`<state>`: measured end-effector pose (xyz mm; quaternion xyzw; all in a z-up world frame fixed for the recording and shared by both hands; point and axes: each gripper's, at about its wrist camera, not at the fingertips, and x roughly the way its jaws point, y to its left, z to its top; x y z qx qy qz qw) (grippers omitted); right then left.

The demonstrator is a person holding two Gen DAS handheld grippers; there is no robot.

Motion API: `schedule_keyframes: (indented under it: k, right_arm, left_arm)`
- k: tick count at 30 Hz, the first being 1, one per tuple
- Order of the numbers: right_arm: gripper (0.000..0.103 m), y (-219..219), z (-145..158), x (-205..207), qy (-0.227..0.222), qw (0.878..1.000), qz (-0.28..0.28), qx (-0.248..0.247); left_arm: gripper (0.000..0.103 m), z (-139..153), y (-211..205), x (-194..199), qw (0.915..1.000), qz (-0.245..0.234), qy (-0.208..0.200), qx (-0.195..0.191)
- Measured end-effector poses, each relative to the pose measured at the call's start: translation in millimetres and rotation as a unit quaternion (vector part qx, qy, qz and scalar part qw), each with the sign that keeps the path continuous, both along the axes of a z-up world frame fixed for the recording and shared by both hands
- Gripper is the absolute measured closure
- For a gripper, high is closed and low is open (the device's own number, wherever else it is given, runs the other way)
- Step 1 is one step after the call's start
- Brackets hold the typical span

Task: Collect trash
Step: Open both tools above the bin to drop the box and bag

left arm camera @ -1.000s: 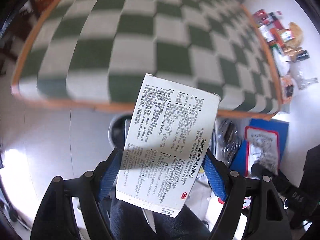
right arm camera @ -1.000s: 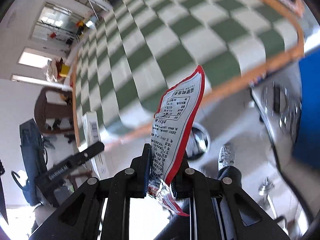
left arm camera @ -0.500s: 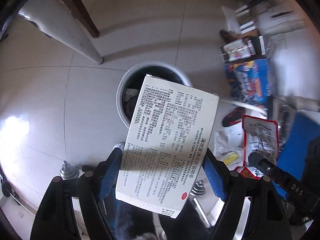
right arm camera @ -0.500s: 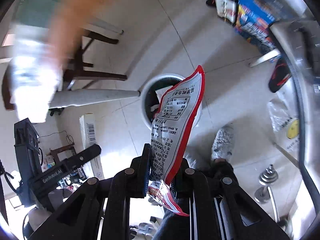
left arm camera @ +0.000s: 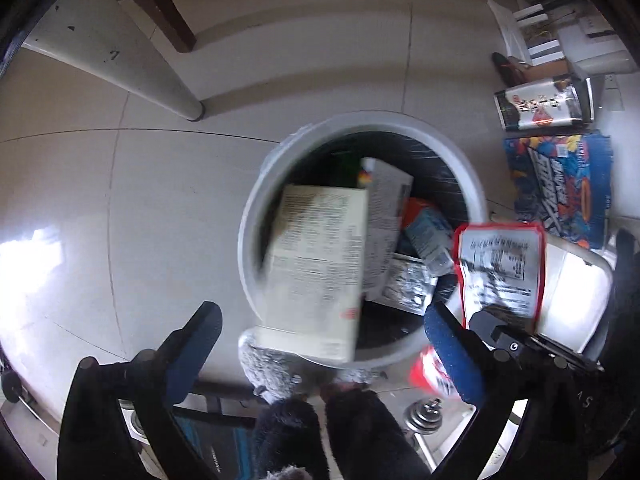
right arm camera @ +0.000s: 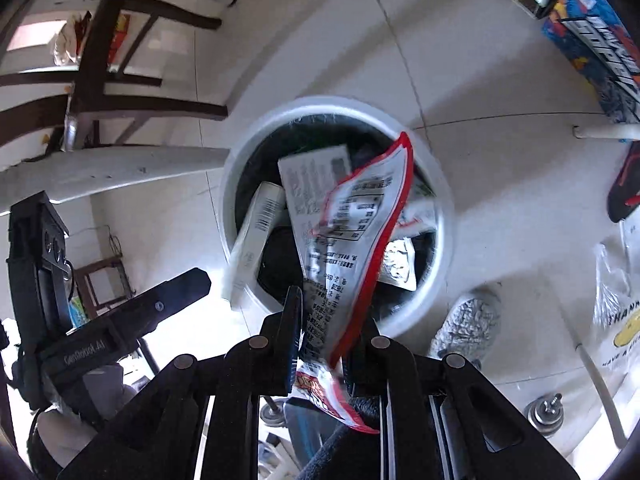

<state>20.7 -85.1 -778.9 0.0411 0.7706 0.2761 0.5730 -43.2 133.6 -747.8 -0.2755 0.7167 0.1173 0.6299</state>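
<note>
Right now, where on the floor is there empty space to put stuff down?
Bare tiles lie left of the trash bin, below the table leg. The right side is crowded: comic book, can.

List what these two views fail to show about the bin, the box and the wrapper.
- White box: motion-blurred in the left wrist view, print unreadable; whether it has landed or is mid-fall is unclear.
- Bin bottom: hidden by trash in both views.
- Red-edged wrapper: lower end hidden between the right tool fingers; its front is unseen.
- Left tool: open, base cut off by the frame edge.
</note>
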Motion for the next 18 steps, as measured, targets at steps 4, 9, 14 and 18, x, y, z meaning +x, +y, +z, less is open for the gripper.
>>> schedule_keyframes:
  k: [4, 9, 14, 18]
  right_arm:
    - [0.047, 13, -8, 0, -0.006, 1.0, 0.005, -0.01]
    - [0.004, 16, 15, -5, -0.062, 0.997, 0.021, -0.045]
    - [0.0, 14, 46, -17, -0.147, 0.979, 0.053, -0.13]
    - [0.0, 7, 74, -28, -0.172, 0.971, 0.059, -0.154]
  left_arm:
    - [0.0, 11, 1, -5, 0.9993, -0.014, -0.012, 0.033]
    - [0.0, 31, 2, -15, 0.9968, -0.027, -0.016, 0.073]
    - [0.0, 54, -6, -26, 0.9957, -0.029, -0.009, 0.087]
    - [0.0, 80, -15, -34, 0.9958, -0.025, -0.007, 0.088]
